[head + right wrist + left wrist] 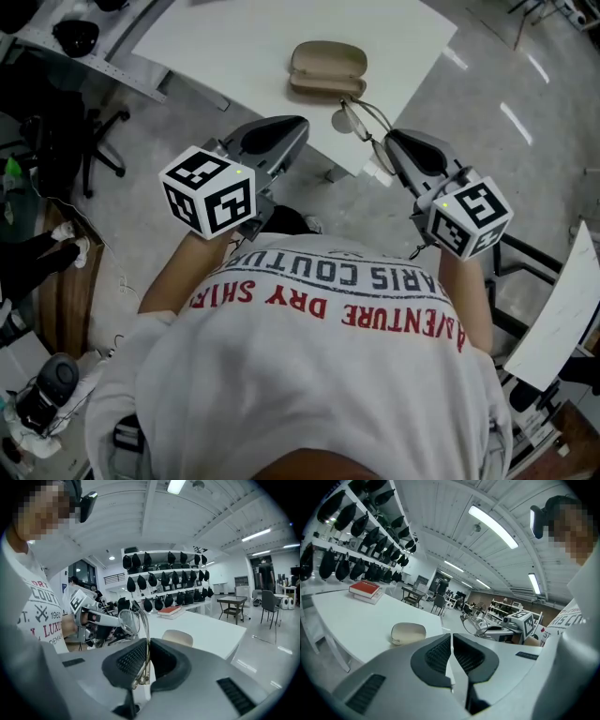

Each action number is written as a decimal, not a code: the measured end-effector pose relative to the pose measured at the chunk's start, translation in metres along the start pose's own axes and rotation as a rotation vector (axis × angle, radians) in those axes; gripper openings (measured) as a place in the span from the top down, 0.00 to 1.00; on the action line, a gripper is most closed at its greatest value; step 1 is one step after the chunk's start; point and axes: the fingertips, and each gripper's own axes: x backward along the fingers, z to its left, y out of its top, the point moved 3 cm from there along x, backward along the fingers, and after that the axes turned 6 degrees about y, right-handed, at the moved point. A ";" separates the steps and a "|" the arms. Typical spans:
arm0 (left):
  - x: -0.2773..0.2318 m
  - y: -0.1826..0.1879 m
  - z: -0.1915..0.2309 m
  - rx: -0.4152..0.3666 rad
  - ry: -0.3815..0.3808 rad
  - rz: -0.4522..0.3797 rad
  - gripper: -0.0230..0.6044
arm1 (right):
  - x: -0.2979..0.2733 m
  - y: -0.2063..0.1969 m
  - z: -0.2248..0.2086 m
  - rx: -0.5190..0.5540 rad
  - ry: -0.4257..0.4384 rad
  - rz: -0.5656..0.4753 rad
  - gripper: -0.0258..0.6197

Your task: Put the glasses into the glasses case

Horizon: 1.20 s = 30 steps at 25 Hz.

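Observation:
The beige glasses case (327, 67) lies closed on the white table (234, 47), near its corner. My right gripper (394, 141) hangs just off that corner, shut on a temple of the thin wire-framed glasses (360, 120), whose lenses reach over the table edge toward the case. In the right gripper view the glasses (129, 622) stick up from between the jaws of the right gripper (147, 645), with the case (178, 637) beyond. My left gripper (296, 123) is shut and holds nothing, left of the glasses at the table edge. Its own view shows the left gripper (452, 638), the case (408, 633) and the glasses (475, 625).
A red book (364, 589) rests at the table's far end. Shelves of dark helmets (164, 578) line the wall behind it. A black office chair (89, 141) stands on the floor to the left, and a white panel (562, 309) leans at the right.

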 end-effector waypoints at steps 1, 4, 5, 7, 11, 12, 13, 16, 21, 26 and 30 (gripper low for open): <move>0.000 0.001 0.002 -0.001 0.001 -0.002 0.90 | -0.001 0.002 -0.001 0.007 -0.003 0.002 0.90; -0.002 0.005 0.008 -0.003 0.005 -0.006 0.90 | -0.003 0.008 -0.004 0.041 -0.020 0.012 0.90; -0.003 0.007 0.011 -0.003 0.006 -0.006 0.90 | -0.004 0.010 -0.006 0.052 -0.026 0.016 0.90; -0.005 0.008 0.016 0.000 0.006 -0.007 0.90 | -0.007 0.013 -0.010 0.061 -0.030 0.020 0.90; -0.012 0.010 0.031 0.021 0.002 0.000 0.90 | -0.016 0.020 -0.019 0.065 -0.027 0.031 0.90; -0.015 0.012 0.035 0.027 0.003 0.002 0.90 | -0.020 0.023 -0.022 0.071 -0.028 0.038 0.90; -0.017 0.013 0.040 0.032 0.004 0.004 0.90 | -0.024 0.025 -0.025 0.076 -0.028 0.045 0.90; -0.026 0.017 0.054 0.042 0.005 0.013 0.90 | -0.038 0.030 -0.035 0.085 -0.025 0.064 0.90; -0.043 0.023 0.074 0.062 0.007 0.034 0.90 | -0.065 0.031 -0.052 0.104 -0.008 0.114 0.90; -0.054 0.026 0.106 0.098 0.023 0.059 0.90 | -0.095 0.031 -0.070 0.120 0.013 0.169 0.90; -0.063 0.027 0.131 0.139 0.028 0.074 0.90 | -0.121 0.030 -0.080 0.152 0.035 0.223 0.90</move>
